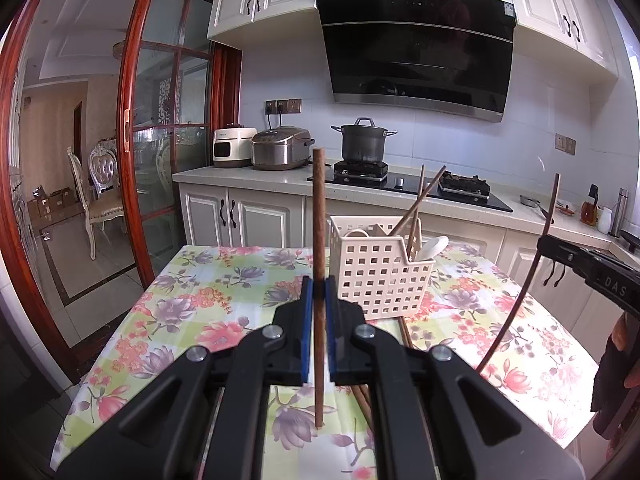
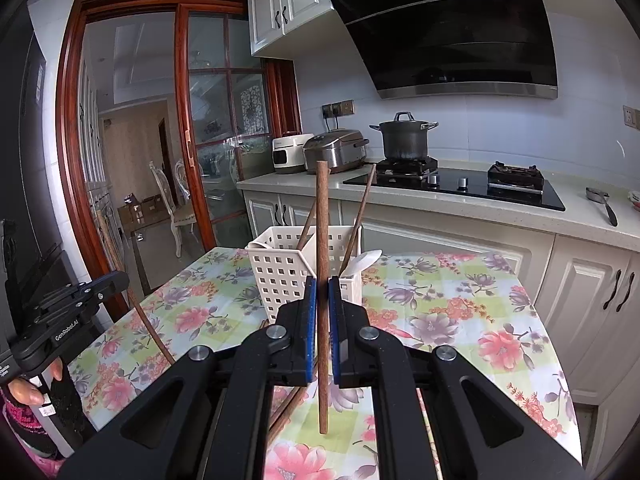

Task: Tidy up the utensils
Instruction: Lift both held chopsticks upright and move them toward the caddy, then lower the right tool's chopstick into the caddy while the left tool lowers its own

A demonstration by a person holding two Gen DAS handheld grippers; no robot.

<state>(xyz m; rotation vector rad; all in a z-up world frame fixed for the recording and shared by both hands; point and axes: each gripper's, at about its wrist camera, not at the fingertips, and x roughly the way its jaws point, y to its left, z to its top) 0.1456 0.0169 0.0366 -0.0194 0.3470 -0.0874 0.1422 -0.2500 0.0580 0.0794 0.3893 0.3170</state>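
Left gripper [image 1: 319, 292], black with blue pads, clamped on a slim brown wooden chopstick [image 1: 318, 208] held upright, upper end well above the jaws, lower end hanging just over the surface [image 1: 208, 292] with the floral cloth. Right gripper [image 2: 322, 292] likewise clamped on a second upright brown wooden chopstick [image 2: 321, 220], jaws pressed together around the shaft.

Landmark: cream perforated plastic caddy [image 1: 376, 276], standing on the surface just beyond both grippers. Inside the caddy, two more brown chopsticks [image 1: 420, 200] leaning, tips well above the rim, crossing each other. Beside them in the caddy, a white ceramic spoon [image 1: 432, 246], bowl poking over the near rim. In front of the caddy, flat on the cloth, further brown chopsticks [image 1: 405, 332], partly hidden behind the left gripper's body.

Right of the caddy in the left wrist view, the right gripper's black body with its chopstick curving upward. Left of the caddy in the right wrist view, the left gripper's body, fingers of a hand [image 2: 32, 388] wrapped on the handle.

Behind the caddy, a dark lidded stockpot [image 2: 404, 136] on a black stove.
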